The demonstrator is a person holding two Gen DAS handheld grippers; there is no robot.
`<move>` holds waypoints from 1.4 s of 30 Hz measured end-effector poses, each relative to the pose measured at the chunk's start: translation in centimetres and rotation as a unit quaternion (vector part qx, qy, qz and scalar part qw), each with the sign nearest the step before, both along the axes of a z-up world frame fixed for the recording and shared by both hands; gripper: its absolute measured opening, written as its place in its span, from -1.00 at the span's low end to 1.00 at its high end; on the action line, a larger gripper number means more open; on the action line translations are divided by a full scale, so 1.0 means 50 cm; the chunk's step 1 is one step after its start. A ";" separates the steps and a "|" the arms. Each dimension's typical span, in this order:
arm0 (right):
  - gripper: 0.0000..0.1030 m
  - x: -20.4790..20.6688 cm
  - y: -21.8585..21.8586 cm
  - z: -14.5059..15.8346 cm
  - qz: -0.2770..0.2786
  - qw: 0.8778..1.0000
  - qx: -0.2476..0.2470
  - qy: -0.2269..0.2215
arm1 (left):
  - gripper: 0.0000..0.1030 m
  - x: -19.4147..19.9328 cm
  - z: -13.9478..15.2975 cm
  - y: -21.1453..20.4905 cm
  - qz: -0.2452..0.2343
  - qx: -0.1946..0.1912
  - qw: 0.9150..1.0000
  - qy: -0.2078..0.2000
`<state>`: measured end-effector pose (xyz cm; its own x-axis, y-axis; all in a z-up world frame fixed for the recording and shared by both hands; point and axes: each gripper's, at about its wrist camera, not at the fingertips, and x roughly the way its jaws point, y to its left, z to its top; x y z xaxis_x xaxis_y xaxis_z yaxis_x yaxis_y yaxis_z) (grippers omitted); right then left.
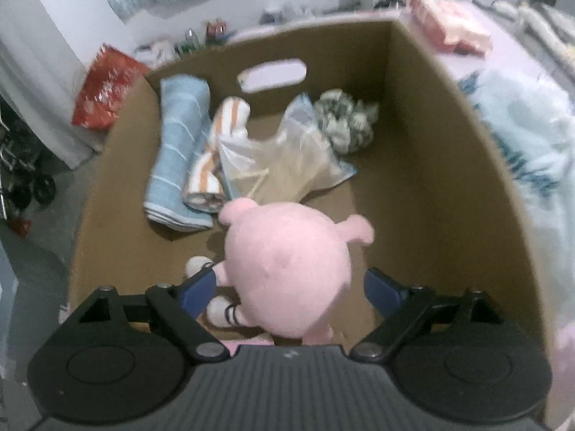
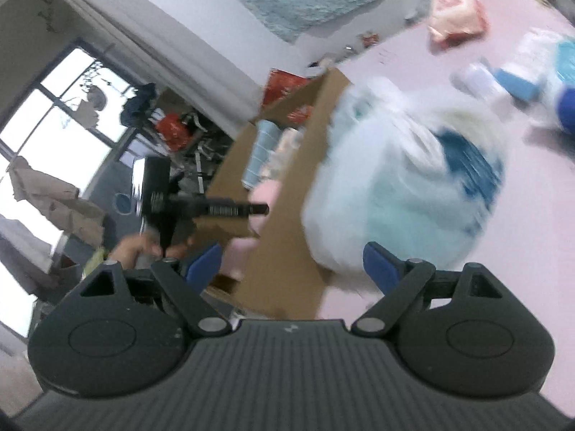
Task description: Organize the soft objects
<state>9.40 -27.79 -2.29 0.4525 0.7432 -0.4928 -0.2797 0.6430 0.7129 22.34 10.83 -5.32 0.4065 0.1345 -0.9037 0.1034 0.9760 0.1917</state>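
In the left wrist view a pink plush toy (image 1: 287,269) sits between the spread blue fingers of my left gripper (image 1: 293,289), above the near end of a cardboard box (image 1: 431,165). The fingers stand apart from the toy's sides. Inside the box lie a rolled blue towel (image 1: 179,151), an orange-striped roll (image 1: 219,151), a clear plastic bag (image 1: 284,158) and a crumpled patterned cloth (image 1: 345,122). In the right wrist view my right gripper (image 2: 293,267) is open, beside the box (image 2: 287,222), near a white and blue plastic bag (image 2: 406,183).
The box stands on a pink surface (image 2: 521,237). A pink packet (image 2: 456,12) and blue-white packages (image 2: 517,79) lie further back. A red bag (image 1: 104,86) lies left of the box. The left gripper and hand (image 2: 172,212) show at the box's left side.
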 end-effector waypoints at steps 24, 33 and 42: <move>0.68 -0.022 0.021 -0.077 -0.011 0.999 -0.032 0.040 | 0.59 -0.002 -0.031 0.078 0.104 0.028 0.994 0.008; 0.73 -0.049 -0.043 -0.068 -0.053 0.998 -0.024 0.032 | 0.78 -0.061 0.075 0.056 0.102 0.050 0.991 -0.072; 0.73 -0.075 -0.121 -0.066 -0.100 0.995 -0.003 0.015 | 0.78 -0.127 0.230 -0.063 0.043 0.036 0.987 -0.148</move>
